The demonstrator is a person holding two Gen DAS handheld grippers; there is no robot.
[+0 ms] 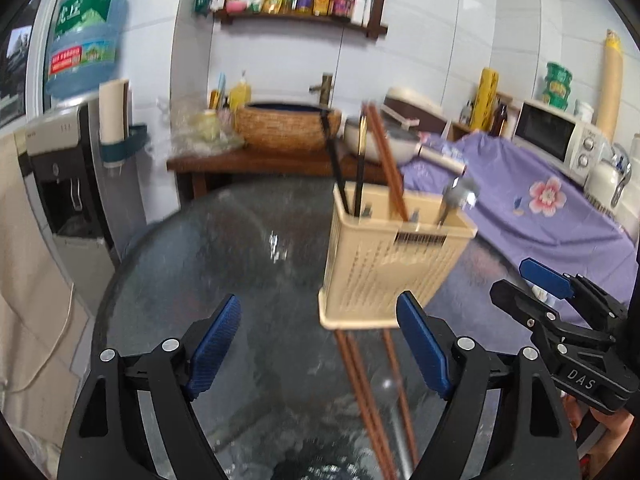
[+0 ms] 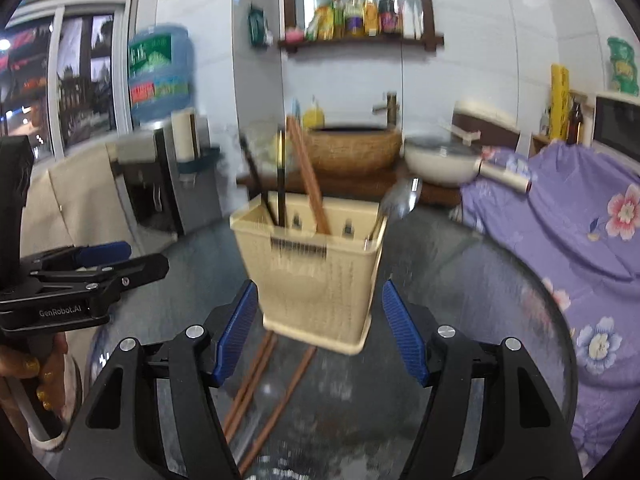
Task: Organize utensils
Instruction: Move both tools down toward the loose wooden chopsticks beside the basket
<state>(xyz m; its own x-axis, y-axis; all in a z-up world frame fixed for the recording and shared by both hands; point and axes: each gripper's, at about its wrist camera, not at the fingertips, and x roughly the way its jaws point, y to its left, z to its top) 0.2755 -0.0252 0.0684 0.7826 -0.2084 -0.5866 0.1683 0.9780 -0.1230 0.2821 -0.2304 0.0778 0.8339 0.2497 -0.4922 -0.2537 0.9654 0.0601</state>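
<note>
A beige slotted utensil basket (image 1: 384,264) (image 2: 316,280) stands on the round glass table (image 1: 224,248). Upright in it are black chopsticks (image 1: 360,168), brown chopsticks (image 1: 386,160) and a metal spoon (image 1: 460,196). More brown chopsticks (image 1: 364,392) (image 2: 252,376) lie flat on the glass just in front of the basket. My left gripper (image 1: 316,320) is open and empty, with the basket's near left corner beyond its fingers. My right gripper (image 2: 320,300) is open and empty, straddling the view of the basket's base. Each gripper shows at the side of the other's view, right gripper (image 1: 508,276), left gripper (image 2: 148,256).
A purple flowered cloth (image 1: 540,208) covers furniture to the right, with a microwave (image 1: 560,140) behind it. A wooden bench carries a brown woven-look basin (image 1: 288,124) and a white pan (image 2: 440,164). A water dispenser (image 1: 68,176) stands at the left.
</note>
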